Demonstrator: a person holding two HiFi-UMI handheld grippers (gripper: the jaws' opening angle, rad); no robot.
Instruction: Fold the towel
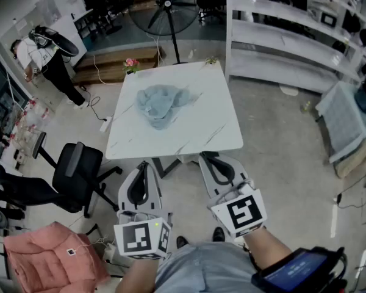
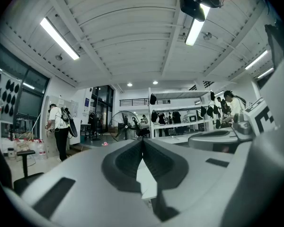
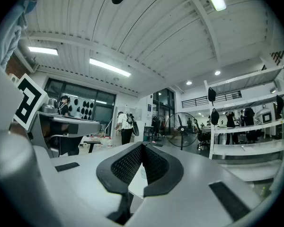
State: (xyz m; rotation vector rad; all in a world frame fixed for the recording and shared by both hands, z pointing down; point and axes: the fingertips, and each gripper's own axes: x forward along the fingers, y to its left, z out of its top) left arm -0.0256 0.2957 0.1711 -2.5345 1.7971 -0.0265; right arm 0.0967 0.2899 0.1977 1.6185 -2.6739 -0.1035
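A light blue towel (image 1: 160, 105) lies crumpled in a heap near the middle of the white marbled table (image 1: 213, 127). My left gripper (image 1: 144, 165) and right gripper (image 1: 206, 158) are held level just short of the table's near edge, well back from the towel. Both are shut with nothing between their jaws. In the left gripper view the left gripper (image 2: 142, 141) has its dark pads pressed together, and the right gripper (image 3: 142, 146) looks the same in the right gripper view. Neither gripper view shows the towel.
A black office chair (image 1: 73, 176) stands left of the table, a pink cushion (image 1: 52, 252) at the lower left. Behind the table is a standing fan (image 1: 166, 11), white shelving (image 1: 293, 35) to the right. A person (image 1: 43, 57) stands at the far left.
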